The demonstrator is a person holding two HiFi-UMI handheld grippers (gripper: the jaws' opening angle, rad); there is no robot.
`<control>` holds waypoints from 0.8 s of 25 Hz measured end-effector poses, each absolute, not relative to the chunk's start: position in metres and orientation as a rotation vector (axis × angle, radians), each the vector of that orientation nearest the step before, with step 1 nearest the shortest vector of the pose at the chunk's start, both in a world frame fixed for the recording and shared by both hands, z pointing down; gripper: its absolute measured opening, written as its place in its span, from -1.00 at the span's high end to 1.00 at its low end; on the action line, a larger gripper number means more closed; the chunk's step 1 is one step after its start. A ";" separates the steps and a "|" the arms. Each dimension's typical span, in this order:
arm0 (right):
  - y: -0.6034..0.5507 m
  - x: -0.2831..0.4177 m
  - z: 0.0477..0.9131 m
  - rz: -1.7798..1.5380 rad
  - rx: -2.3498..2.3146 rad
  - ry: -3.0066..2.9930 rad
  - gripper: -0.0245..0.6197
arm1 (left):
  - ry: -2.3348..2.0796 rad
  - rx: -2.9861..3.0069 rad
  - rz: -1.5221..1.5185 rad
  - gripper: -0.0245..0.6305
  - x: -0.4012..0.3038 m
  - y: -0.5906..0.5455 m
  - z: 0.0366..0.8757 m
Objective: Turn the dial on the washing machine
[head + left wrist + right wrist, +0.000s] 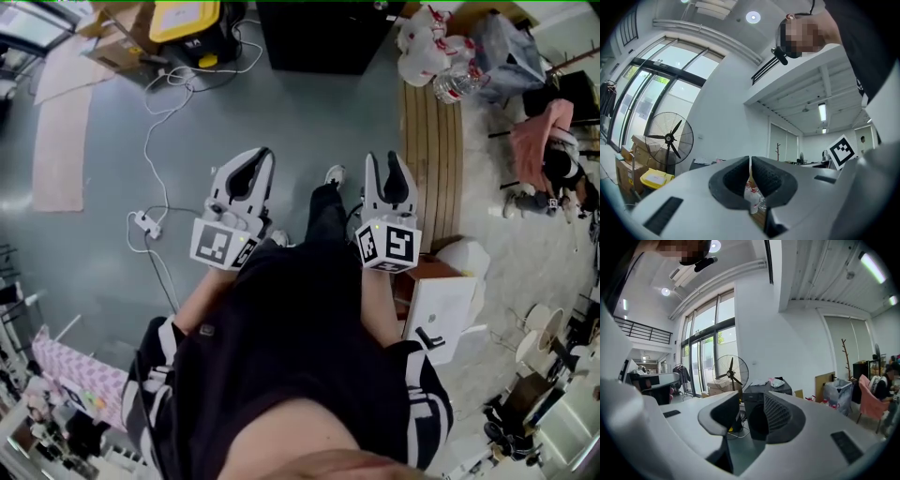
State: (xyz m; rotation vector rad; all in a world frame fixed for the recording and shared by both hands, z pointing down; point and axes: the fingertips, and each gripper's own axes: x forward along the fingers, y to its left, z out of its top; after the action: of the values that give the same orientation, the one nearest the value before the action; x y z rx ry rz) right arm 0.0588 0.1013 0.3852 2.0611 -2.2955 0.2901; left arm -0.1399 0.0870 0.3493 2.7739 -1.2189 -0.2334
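Left tongs (750, 159) closed on nothing, right tongs (751, 398) open, empty; only head view shows the person's shoe (335, 173).

Head view: looks from the person's head steeply down. The person's own torso fills the lower frame, the left gripper (261, 157) and right gripper (384, 161) are near, and the grey floor (309, 122) lies beyond.
Left gripper view: looks from just behind that gripper's jaws and along them, about level. The jaws are very near and the room is far.
Right gripper view: looks from just behind its jaws, about level, toward the washing machine (759, 401) well ahead.
Shared by both gripper views: the standing fan (670, 138).
Shared by head and right gripper views: the washing machine, at the head view's top edge.
Shared by head and left gripper views: the white bags (427, 47) and the right gripper's marker cube (841, 150).
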 end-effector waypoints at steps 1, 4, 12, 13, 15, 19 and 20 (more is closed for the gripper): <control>0.085 0.067 0.385 0.288 2.055 -2.310 0.40 | -1.236 2.770 -0.228 0.82 -0.133 0.074 0.350; 0.033 0.086 0.382 0.282 2.017 -2.351 0.40 | -1.285 2.747 -0.193 0.82 -0.113 0.033 0.347; -0.099 0.144 0.377 0.196 1.913 -2.389 0.37 | -1.386 2.731 -0.204 0.82 -0.057 -0.050 0.323; -0.114 0.149 0.380 0.197 1.907 -2.387 0.34 | -1.392 2.726 -0.207 0.82 -0.052 -0.058 0.323; -0.138 0.157 0.390 0.218 1.902 -2.381 0.33 | -1.393 2.719 -0.206 0.82 -0.044 -0.068 0.324; -0.191 0.166 0.416 0.235 1.903 -2.330 0.23 | -1.362 2.720 -0.207 0.82 -0.036 -0.099 0.327; -0.205 0.168 0.426 0.242 1.895 -2.308 0.19 | -1.352 2.723 -0.205 0.82 -0.036 -0.109 0.329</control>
State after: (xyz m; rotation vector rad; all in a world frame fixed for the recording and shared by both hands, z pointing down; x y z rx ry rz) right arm 0.1676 -0.2049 0.4261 1.8953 -2.3082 0.2423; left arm -0.0358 -0.1085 0.3288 2.7228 -1.3523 -0.2052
